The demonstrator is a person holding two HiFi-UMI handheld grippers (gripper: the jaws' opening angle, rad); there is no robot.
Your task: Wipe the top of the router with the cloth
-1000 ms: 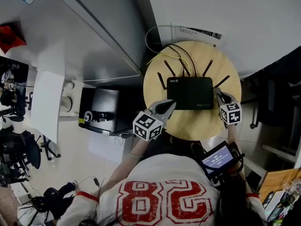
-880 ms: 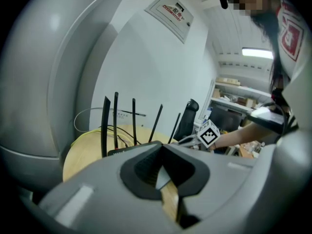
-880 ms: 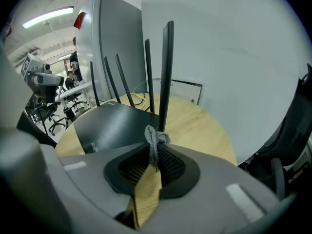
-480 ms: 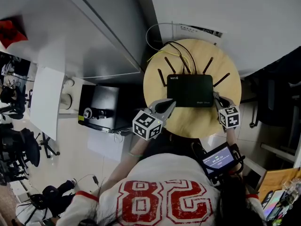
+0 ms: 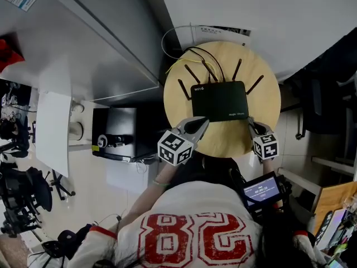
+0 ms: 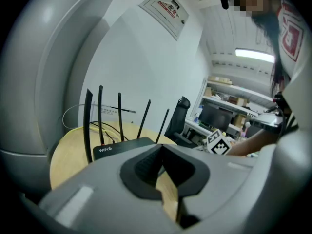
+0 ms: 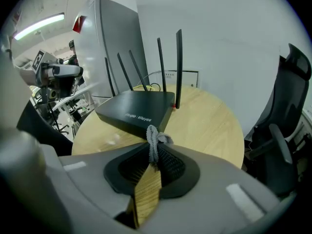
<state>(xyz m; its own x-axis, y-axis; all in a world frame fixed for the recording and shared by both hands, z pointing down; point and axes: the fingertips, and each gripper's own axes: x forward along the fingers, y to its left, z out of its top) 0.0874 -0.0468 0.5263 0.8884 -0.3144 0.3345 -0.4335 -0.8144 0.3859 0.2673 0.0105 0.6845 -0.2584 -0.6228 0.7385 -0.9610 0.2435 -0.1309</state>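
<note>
Hovering over the near left edge of the round table (image 5: 265, 106), the left gripper (image 5: 195, 126) had its jaws together on nothing. The router (image 5: 219, 101) sat mid-table, with 5 antennas along its far edge. The right gripper (image 5: 252, 126) pinched the grey cloth (image 7: 155, 136) near the router's near right corner. By this evidence, wiping had not begun and the whole top remained. Bare wood gave room near and right; the antennas limited far travel.

Black router (image 5: 220, 100), grey cloth (image 7: 153, 139), pale wooden table (image 5: 223, 137)
</note>
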